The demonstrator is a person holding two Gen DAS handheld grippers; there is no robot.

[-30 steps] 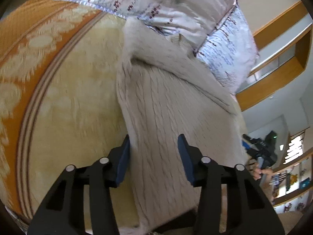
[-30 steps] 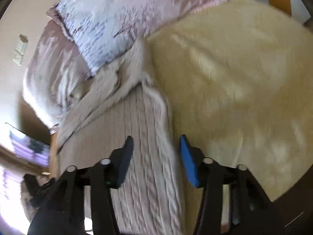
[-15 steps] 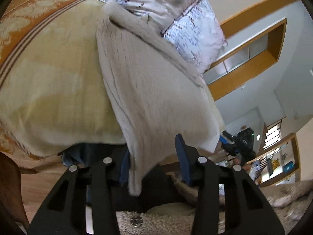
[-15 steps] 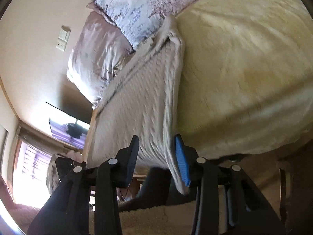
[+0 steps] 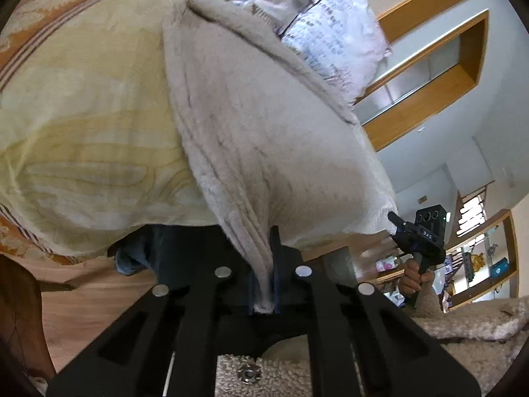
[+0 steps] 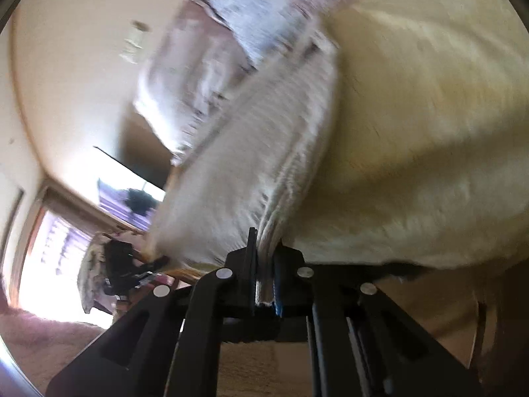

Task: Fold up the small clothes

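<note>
My left gripper (image 5: 264,274) has its jaws closed on one bottom corner of the cream knitted sweater (image 5: 264,125), the ribbed hem bunched flat between them. My right gripper (image 6: 266,274) has its jaws pinched on the opposite bottom corner, several layers of hem showing in the narrow slot between the blue pads.

The sweater stretches away from both grips up onto the bed, its far end (the collar or shoulder part, I cannot tell which) lying against the patterned pillow (image 5: 334,43). The lower half sags between my two grips past the bed's edge, while the upper half rests on the yellow blanket (image 5: 82,125), which has an orange patterned border at the left of the left wrist view.

In the left wrist view my other gripper appears at the far right, held by my right hand (image 5: 415,276), with the sweater's corner meeting its tip. In the right wrist view the left gripper shows low on the left, dark and blurred, against a bright window (image 6: 49,258).

The right wrist view is motion-blurred. A second pale pillow (image 6: 185,76) sits beside the patterned one there. Wooden floor (image 5: 96,294) shows beneath the bed's edge.
</note>
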